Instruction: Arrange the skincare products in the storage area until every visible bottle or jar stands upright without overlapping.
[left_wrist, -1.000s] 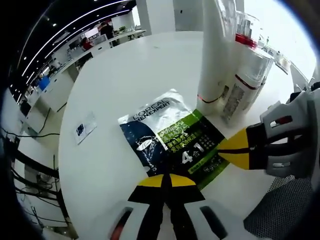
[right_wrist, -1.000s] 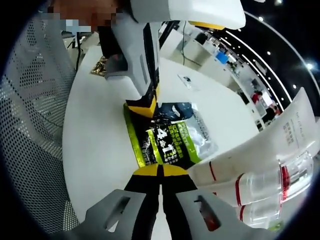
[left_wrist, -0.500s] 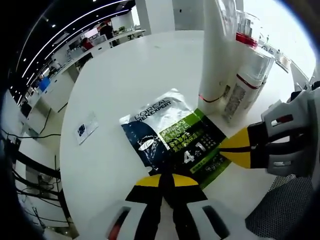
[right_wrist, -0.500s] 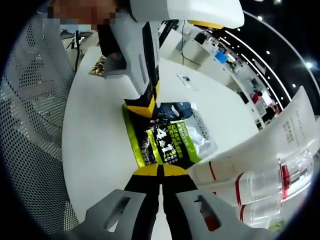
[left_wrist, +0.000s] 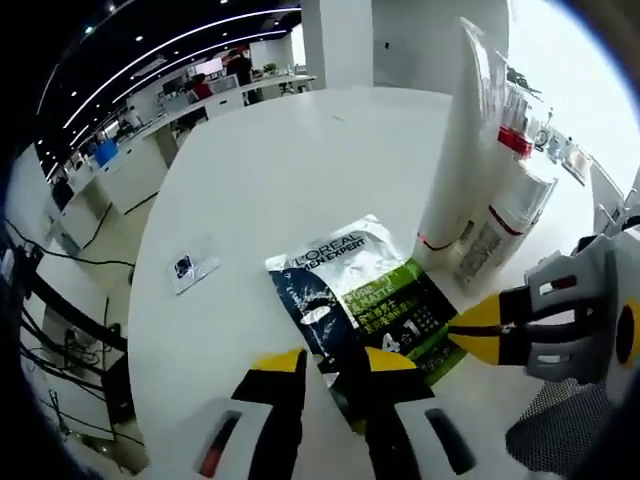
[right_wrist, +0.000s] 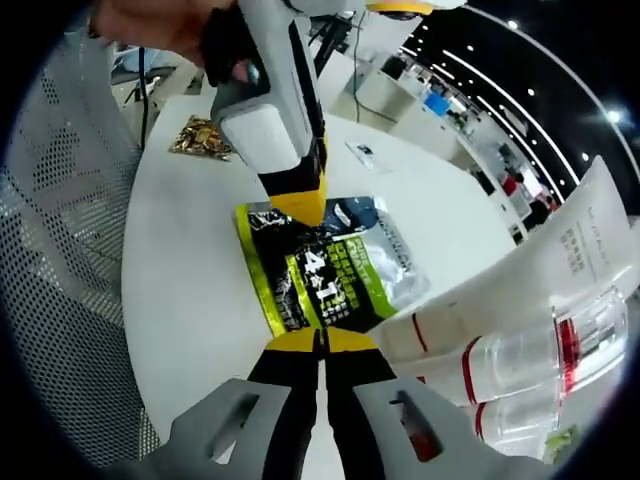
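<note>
Left tool (left_wrist: 335, 365) parted over sachet edge; right tool (right_wrist: 321, 342) clamped on opposite sachet edge.
White round desk (left_wrist: 300, 160); tall white tube (left_wrist: 463, 140) upright beside clear red-banded bottles (right_wrist: 545, 365); green-black sachet (left_wrist: 365, 300) flat between tools; small packet (left_wrist: 193, 268) left.

Bright overhead strip lights; glare on the white table (left_wrist: 300, 170); fisheye-bent edges.
</note>
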